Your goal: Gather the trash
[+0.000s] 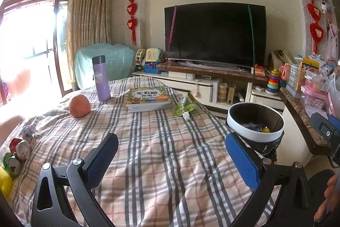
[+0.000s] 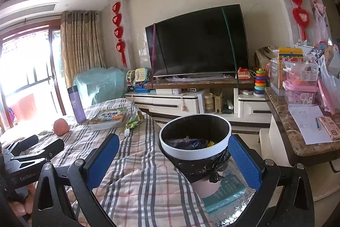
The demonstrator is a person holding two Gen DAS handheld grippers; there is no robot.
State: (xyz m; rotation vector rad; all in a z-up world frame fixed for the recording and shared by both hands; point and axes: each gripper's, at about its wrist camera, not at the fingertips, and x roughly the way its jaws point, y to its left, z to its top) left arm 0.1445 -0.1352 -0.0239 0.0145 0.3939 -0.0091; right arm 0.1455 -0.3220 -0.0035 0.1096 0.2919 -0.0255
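Trash, a green wrapper [image 1: 184,105], lies near the bed's [image 1: 161,152] far edge beside the books [image 1: 148,98]. You hold both hand-held grippers, left [image 1: 172,160] and right [image 2: 173,160], released and carrying nothing; the bin [image 2: 194,142] stands at the bed's right edge.

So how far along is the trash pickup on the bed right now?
Some is done: the bin already holds wrappers. Nothing is in hand; the left gripper and right gripper are both open and empty. Left to collect: the green pouch beside the book, and the crumpled wrappers at the bed's left edge.
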